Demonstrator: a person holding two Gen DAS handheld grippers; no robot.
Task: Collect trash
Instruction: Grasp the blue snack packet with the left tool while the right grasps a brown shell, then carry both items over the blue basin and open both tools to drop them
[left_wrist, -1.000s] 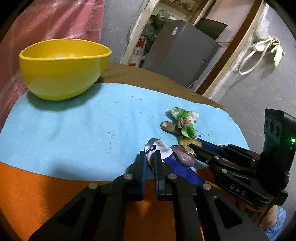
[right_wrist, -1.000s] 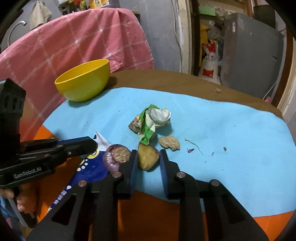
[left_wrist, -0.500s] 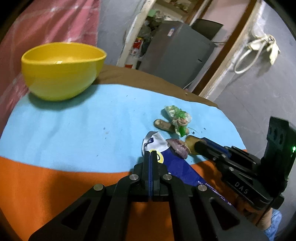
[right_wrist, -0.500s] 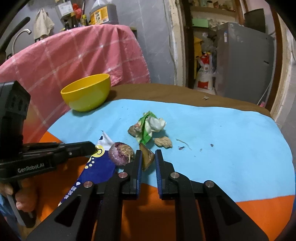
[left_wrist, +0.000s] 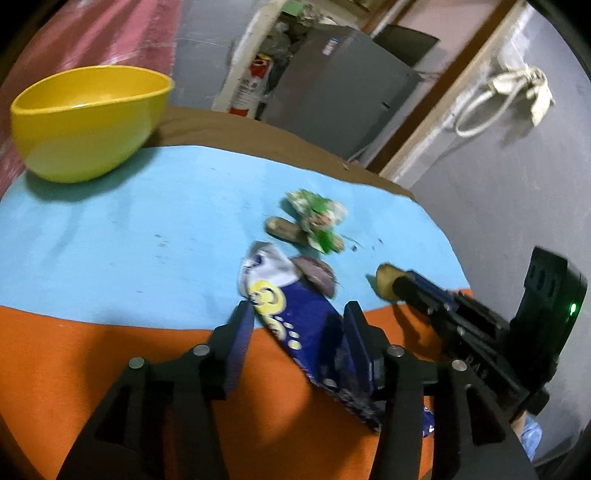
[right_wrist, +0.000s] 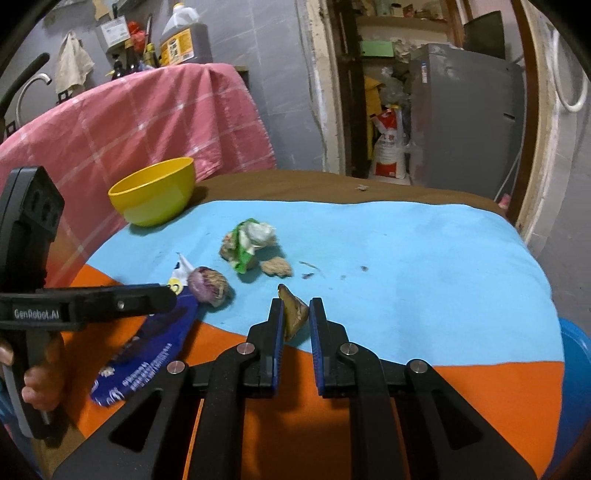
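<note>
Left hand-held gripper (left_wrist: 299, 321) spread over blurred wrapper (left_wrist: 295, 314), right hand-held gripper (right_wrist: 297, 317) pinching half-hidden peel (right_wrist: 293, 312)

A pink checked cloth (right_wrist: 147, 122) hangs behind the round table (right_wrist: 424, 258), whose cover is blue and orange. Beyond stand a grey fridge (right_wrist: 465, 118) and 1 brown jug (right_wrist: 186, 37) (on a shelf).

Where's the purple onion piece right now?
The purple onion piece lies on the blue cloth, on the upper end of the blue snack wrapper, left of the right gripper and just beyond the left gripper's open fingers.
</note>
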